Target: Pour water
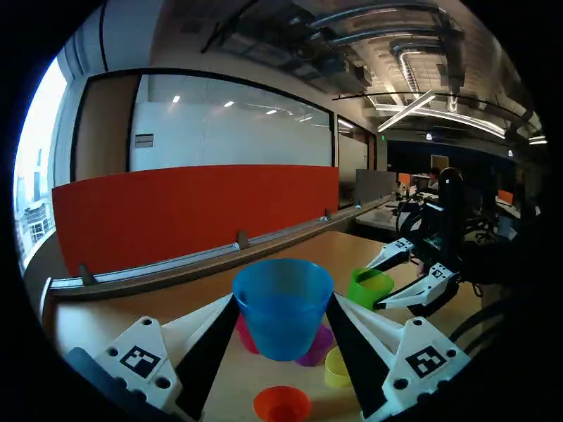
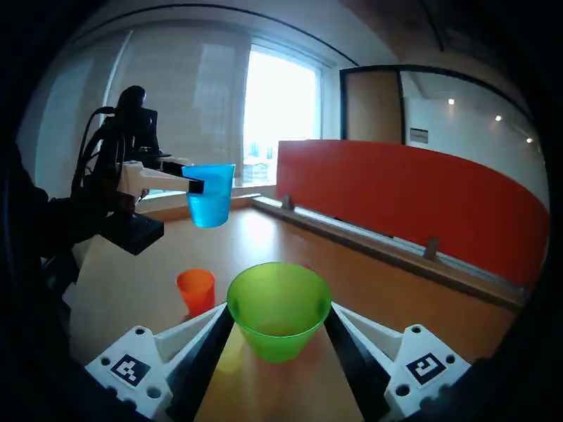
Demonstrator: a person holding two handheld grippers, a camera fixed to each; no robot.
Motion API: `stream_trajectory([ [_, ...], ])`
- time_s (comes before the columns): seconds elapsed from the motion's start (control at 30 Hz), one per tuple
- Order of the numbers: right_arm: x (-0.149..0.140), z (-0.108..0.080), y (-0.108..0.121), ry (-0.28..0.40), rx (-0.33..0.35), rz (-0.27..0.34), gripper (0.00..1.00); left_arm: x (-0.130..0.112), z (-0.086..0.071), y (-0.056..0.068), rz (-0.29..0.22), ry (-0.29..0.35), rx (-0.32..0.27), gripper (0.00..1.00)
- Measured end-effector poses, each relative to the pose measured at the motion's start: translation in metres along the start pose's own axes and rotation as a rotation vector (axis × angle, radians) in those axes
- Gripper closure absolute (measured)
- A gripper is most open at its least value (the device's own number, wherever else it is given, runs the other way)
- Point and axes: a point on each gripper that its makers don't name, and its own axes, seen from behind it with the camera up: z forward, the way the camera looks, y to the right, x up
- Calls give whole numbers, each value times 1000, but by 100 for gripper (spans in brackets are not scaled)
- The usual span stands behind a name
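Observation:
My left gripper (image 1: 281, 323) is shut on a blue cup (image 1: 283, 306), held upright above the wooden table (image 1: 183, 309). In the right gripper view that blue cup (image 2: 210, 195) hangs at upper left in the left gripper (image 2: 200, 186). My right gripper (image 2: 279, 330) is shut on a green cup (image 2: 279, 309), upright, with a little liquid at its bottom. In the left gripper view the green cup (image 1: 369, 286) sits to the right in the right gripper (image 1: 380, 285), lower than the blue one.
An orange cup (image 1: 282, 404) (image 2: 196, 290), a yellow cup (image 1: 336, 367) and pink (image 1: 245, 336) and purple (image 1: 318, 346) cups stand on the table below the blue cup. A red partition (image 1: 197, 207) runs along the table's far edge. Office desks lie beyond at right.

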Motion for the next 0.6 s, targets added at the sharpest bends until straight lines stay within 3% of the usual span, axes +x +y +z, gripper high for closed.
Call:
stream_trajectory([
  [0.6, 40, -7, -22, 127, 34, 33, 10, 29, -18, 10, 20, 58, 0, 15],
])
